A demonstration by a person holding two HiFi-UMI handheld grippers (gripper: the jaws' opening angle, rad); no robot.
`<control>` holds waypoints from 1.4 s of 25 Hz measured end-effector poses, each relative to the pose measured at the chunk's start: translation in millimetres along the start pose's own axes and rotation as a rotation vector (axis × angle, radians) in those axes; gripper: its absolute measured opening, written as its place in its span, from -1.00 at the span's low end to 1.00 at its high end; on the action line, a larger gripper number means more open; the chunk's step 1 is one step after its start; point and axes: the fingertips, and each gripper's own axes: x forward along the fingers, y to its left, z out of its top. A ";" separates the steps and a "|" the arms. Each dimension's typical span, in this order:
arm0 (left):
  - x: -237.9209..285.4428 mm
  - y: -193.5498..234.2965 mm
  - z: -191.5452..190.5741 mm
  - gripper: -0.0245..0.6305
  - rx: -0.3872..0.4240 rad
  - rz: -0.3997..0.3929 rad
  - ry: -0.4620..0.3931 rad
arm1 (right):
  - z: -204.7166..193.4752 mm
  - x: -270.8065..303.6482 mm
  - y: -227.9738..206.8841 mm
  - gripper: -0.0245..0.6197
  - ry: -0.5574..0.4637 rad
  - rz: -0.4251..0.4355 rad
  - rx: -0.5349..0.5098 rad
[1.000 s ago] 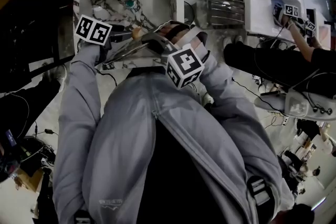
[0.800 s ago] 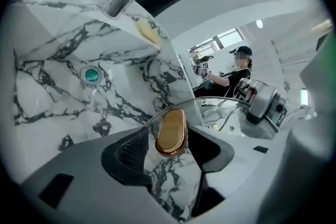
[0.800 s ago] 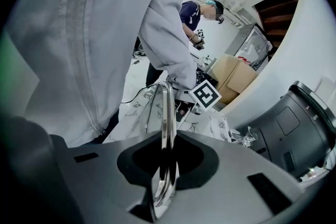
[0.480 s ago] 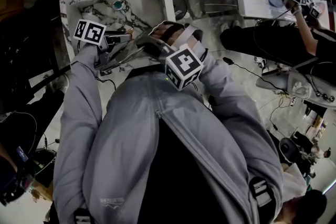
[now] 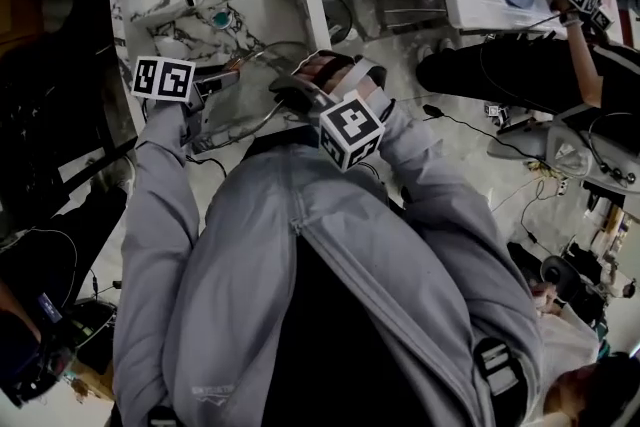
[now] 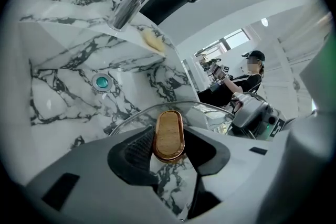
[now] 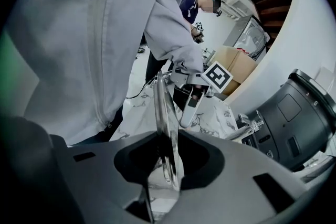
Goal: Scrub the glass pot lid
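**Right jaws loosen, left jaws close in**

The right gripper (image 7: 169, 160) has just been opening its jaws. The rim of the round clear glass pot lid (image 7: 164, 113) now stands edge-on between them, with a gap at either side. The left gripper (image 6: 170, 147) has just been closing its jaws on the lid's oval wooden knob (image 6: 168, 134). In the head view the lid has tilted up since a second ago and shows more of its round face.

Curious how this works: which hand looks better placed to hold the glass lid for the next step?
Left. The left hand-held gripper has just been closing and grips the wooden knob. The right hand-held gripper has just been opening, the glass lid loose between its jaws, so it seems to be letting go.
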 end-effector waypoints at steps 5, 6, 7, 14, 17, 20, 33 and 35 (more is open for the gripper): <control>-9.1 4.5 7.4 -0.37 -0.002 0.031 -0.055 | -10.0 10.1 7.1 -0.61 0.025 -0.017 0.084; -10.4 3.1 9.8 -0.37 0.005 0.037 -0.060 | -11.4 9.5 8.7 -0.59 0.020 -0.010 0.135; -10.8 1.3 12.3 -0.37 0.016 0.043 -0.061 | -13.3 7.8 10.0 -0.53 0.016 -0.005 0.184; -16.6 10.4 26.1 -0.36 0.065 0.141 -0.079 | -32.5 -9.5 9.1 -0.46 0.061 -0.032 0.279; -18.7 21.4 27.0 -0.36 0.071 0.193 -0.082 | -43.2 -15.7 7.9 -0.46 0.078 -0.033 0.308; -20.0 30.9 27.2 -0.36 0.091 0.253 -0.083 | -52.7 -18.8 5.9 -0.46 0.094 -0.035 0.327; 0.4 54.5 43.2 -0.36 0.170 0.349 -0.035 | -98.5 -7.6 -83.4 -0.46 0.135 -0.215 0.479; 6.1 58.0 43.8 -0.36 0.174 0.357 -0.024 | -105.4 -0.5 -102.3 -0.46 0.148 -0.230 0.478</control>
